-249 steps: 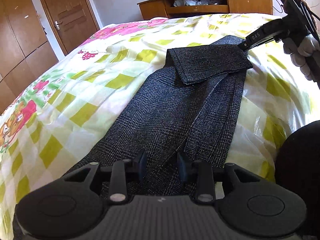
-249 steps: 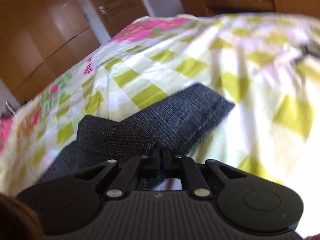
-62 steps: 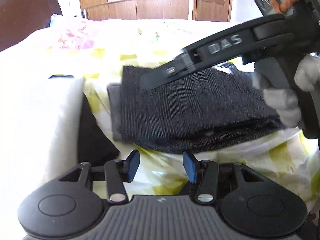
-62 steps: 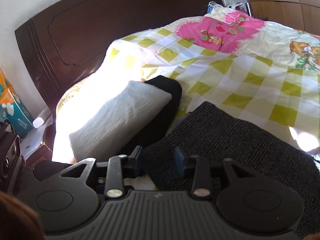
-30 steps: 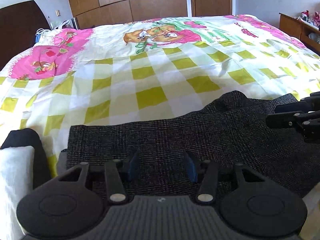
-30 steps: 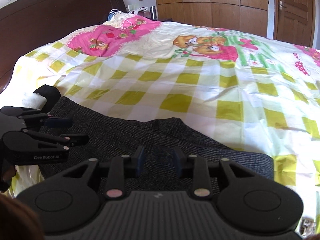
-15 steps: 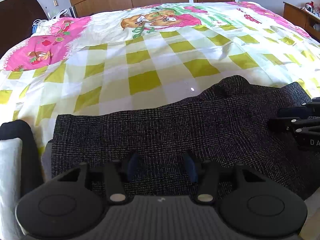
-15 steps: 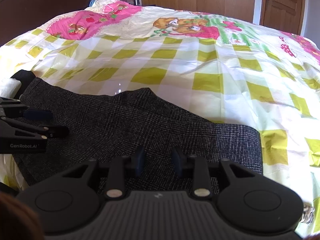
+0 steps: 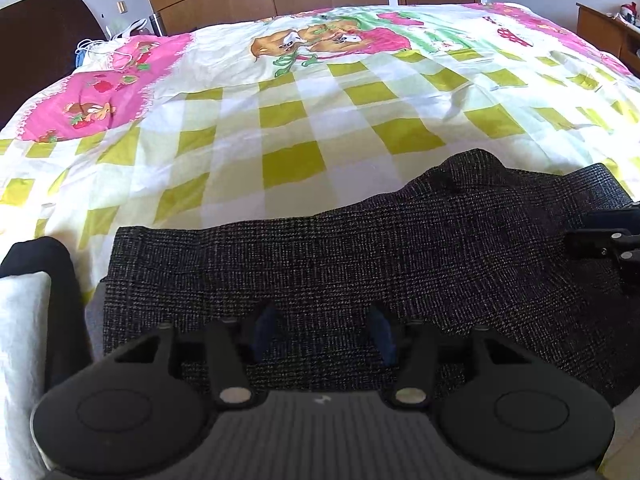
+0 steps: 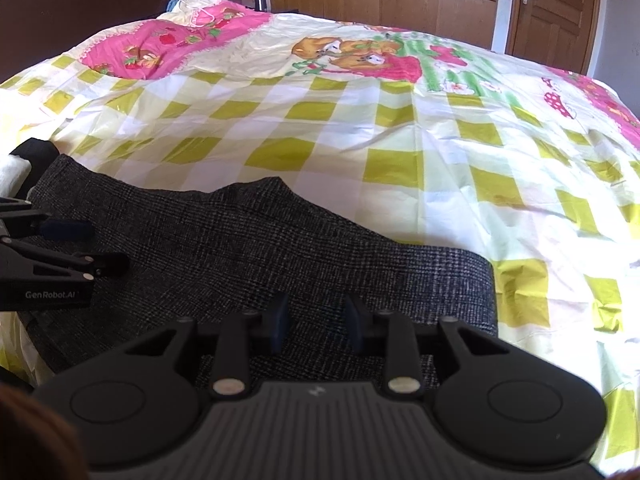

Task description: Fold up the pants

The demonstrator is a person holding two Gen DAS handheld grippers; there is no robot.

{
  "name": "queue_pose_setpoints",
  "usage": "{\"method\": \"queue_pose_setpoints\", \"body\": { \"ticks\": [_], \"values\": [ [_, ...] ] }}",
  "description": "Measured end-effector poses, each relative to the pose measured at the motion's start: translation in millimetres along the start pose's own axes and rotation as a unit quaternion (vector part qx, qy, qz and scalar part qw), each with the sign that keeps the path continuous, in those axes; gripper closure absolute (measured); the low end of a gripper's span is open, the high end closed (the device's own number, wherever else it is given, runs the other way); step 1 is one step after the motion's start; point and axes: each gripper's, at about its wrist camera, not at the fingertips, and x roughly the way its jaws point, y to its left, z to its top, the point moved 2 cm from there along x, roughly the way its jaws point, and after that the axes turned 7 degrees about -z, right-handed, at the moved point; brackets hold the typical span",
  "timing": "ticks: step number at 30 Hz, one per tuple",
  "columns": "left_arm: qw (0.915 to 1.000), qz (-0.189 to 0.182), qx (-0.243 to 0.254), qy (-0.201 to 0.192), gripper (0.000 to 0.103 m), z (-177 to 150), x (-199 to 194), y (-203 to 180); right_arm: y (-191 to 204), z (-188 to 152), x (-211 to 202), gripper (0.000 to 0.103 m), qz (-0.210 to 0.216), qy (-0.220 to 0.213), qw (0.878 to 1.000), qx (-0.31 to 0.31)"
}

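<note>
L gripper (image 9: 322, 334): matte black plastic body, ribbed grey top, 2 blue-padded fingers spread apart w/ nothing pinched between them, hovering low over the near edge of the pants (image 9: 360, 256). R gripper (image 10: 316, 322): same build, fingers also apart, gap narrower, over the pants' near edge toward the R end; contact w/ fabric can't be told.

Pants were dark charcoal woven cloth w/ fine light check, coarse tweedy texture. Folded into a long flat band lying crosswise on the near side of the bed, thick layered edge at the R end, straight squared corner at the L end, 1 soft hump along the far edge.

Just L of the pants: a white fuzzy cloth (image 9: 20, 320) against a black garment (image 9: 48, 264), touching or nearly so.

Beyond: bedsheet (image 9: 280, 128), thin smooth cotton, lightly wrinkled, yellow-green/white checks, pink strawberry patches and cartoon print further back. Far: dark wood headboard (image 9: 36, 40), brown panelled wardrobe (image 10: 400, 0), door (image 10: 556, 8).
</note>
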Motion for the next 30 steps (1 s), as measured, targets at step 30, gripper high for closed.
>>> {"method": "queue_pose_setpoints", "body": {
  "ticks": [30],
  "values": [
    [0.9985, -0.034, 0.042, -0.005, 0.039, 4, -11, -55, -89, -34, -16, 0.07, -0.019, 0.025, 0.997, 0.066]
  ]
}}
